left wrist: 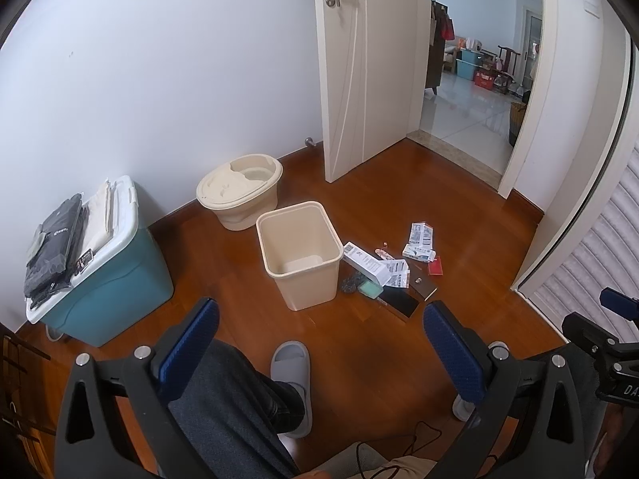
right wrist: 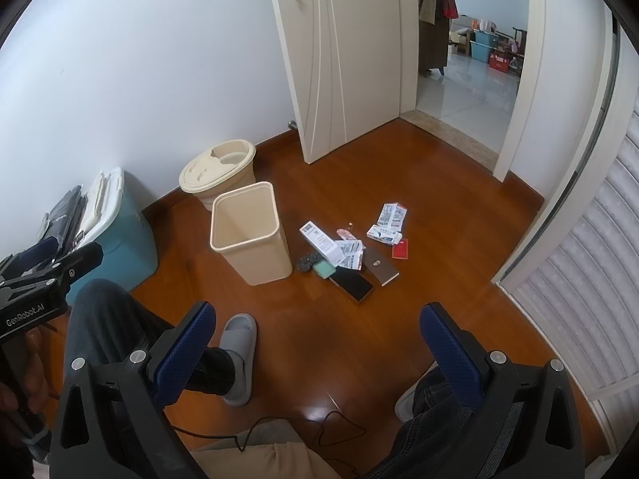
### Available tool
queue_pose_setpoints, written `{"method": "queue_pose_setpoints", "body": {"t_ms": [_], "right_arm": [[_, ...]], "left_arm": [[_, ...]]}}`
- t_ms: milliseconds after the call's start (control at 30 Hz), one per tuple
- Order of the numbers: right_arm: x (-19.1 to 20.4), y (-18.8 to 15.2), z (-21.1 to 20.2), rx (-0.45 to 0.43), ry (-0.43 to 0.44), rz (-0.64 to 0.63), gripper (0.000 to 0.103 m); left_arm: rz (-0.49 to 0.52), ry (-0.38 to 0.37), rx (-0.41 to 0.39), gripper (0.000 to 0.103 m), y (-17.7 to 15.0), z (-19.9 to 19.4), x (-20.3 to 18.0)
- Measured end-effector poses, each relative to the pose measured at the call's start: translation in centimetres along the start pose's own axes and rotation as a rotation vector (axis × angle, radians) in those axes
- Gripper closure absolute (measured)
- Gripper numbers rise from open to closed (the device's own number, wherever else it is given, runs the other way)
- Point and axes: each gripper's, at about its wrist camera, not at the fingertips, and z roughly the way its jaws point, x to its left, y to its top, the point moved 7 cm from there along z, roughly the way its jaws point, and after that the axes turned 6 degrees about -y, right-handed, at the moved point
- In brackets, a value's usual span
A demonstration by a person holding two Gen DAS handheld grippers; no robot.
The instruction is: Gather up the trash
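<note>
A beige square waste bin [left wrist: 297,253] [right wrist: 249,233] stands open and empty on the wooden floor. To its right lies a pile of trash [left wrist: 393,269] [right wrist: 351,253]: white printed cartons, paper slips, a teal pad, a dark scourer, a black flat box, a brown card and a red card [right wrist: 400,248]. My left gripper [left wrist: 319,337] is open and empty, held high over the floor, well short of the bin. My right gripper [right wrist: 317,337] is open and empty, also high and short of the pile.
A round beige lidded tub [left wrist: 239,189] stands by the wall behind the bin. A blue storage box [left wrist: 104,275] with folded clothes on its lid is at left. The person's legs and grey slippers [left wrist: 291,371] are below the grippers. An open door [left wrist: 367,64] and a louvred panel [right wrist: 579,271] stand at right.
</note>
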Motion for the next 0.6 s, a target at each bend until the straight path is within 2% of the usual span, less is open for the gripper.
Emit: {"method": "queue_pose_setpoints", "body": {"t_ms": [600], "right_arm": [[0.0,0.08,0.19,0.005,0.001,-0.002,0.0]], "left_arm": [[0.0,0.001,-0.002,0.0,-0.01,0.07,0.01]]}}
